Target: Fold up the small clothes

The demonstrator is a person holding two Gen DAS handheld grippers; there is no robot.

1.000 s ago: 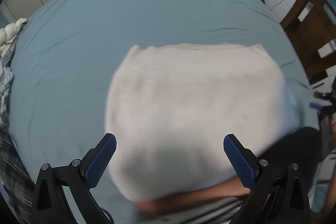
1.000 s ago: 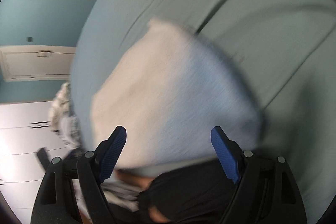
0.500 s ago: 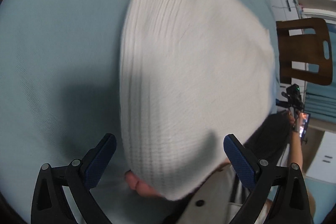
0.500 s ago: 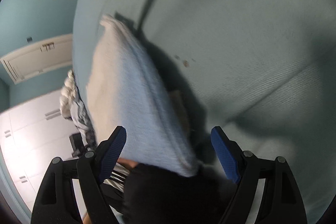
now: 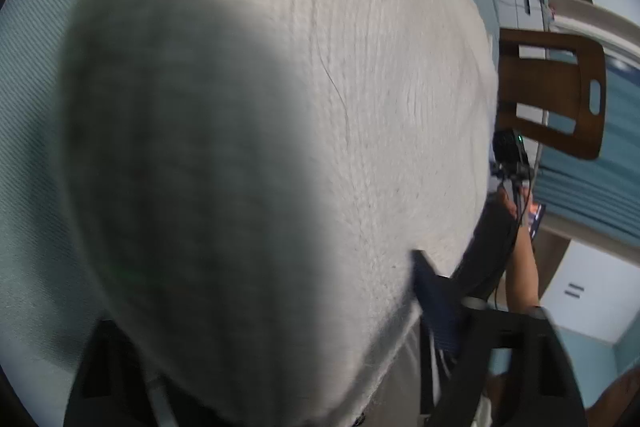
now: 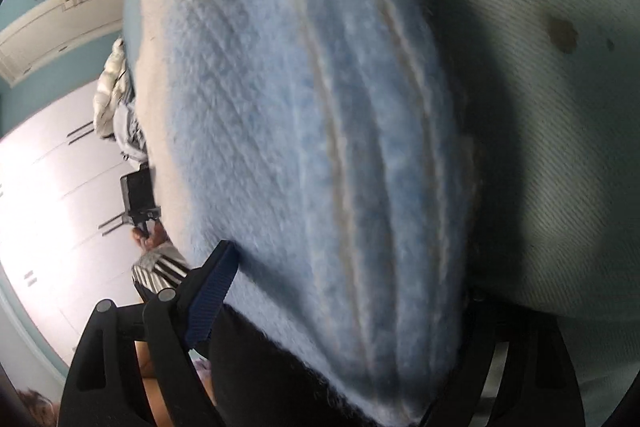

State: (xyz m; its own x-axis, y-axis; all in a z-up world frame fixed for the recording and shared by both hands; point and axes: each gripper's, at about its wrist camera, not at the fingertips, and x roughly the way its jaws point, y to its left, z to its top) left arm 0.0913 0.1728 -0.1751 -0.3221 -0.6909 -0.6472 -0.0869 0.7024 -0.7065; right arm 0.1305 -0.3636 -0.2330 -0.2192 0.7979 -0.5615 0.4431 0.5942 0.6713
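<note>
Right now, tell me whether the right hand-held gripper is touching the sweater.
Touching. In the right wrist view, the blue pad of the right hand-held gripper presses against the fuzzy blue sweater, which fills the gap between its fingers.

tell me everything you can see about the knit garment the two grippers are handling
The knit garment fills both views. In the left wrist view it looks cream, ribbed, partly in dark shadow; in the right wrist view it is fuzzy light blue with pale ridges. It sits over a pale blue sheet. It lies between the fingers of the left gripper and right gripper, hiding one finger of each, so whether they are clamped is unclear.
</note>
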